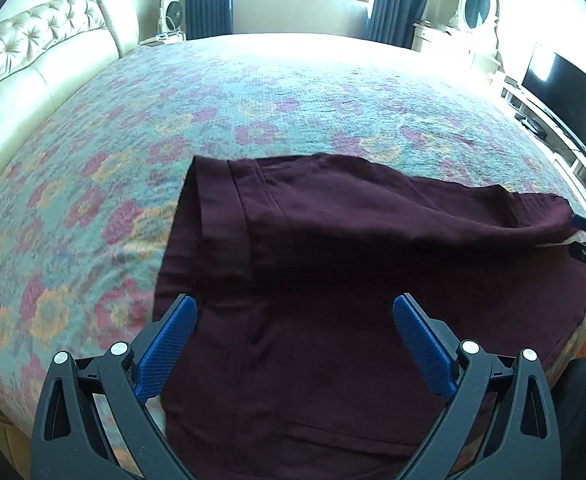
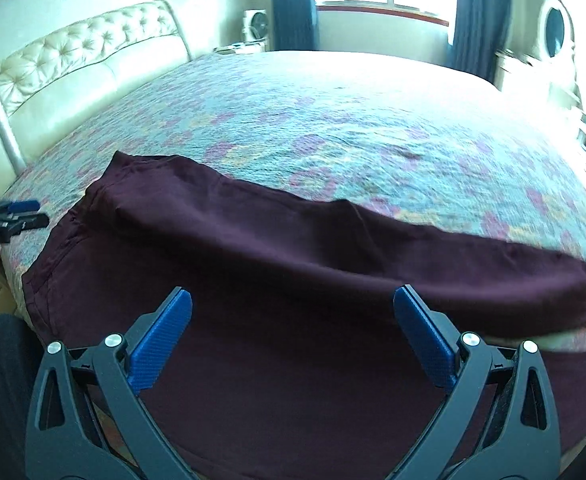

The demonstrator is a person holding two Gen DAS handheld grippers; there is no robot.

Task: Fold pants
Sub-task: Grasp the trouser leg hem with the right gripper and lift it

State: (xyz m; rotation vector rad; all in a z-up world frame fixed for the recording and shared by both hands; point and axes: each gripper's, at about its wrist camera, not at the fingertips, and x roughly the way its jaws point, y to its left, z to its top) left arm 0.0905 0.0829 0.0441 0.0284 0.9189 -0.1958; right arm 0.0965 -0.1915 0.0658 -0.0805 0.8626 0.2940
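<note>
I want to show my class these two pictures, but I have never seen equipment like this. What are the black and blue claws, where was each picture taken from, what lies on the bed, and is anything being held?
The claws are two hand-held grippers, one in each of a person's hands, each carrying a wide-angle camera that looks forward along its fingers. One picture comes from the left gripper, the other from the right gripper. Both have their blue-padded jaws wide open and hold nothing. Below them, dark maroon pants lie on a floral bedspread, one leg apparently laid over the other. Each gripper also appears at the edge of the other's picture.
</note>
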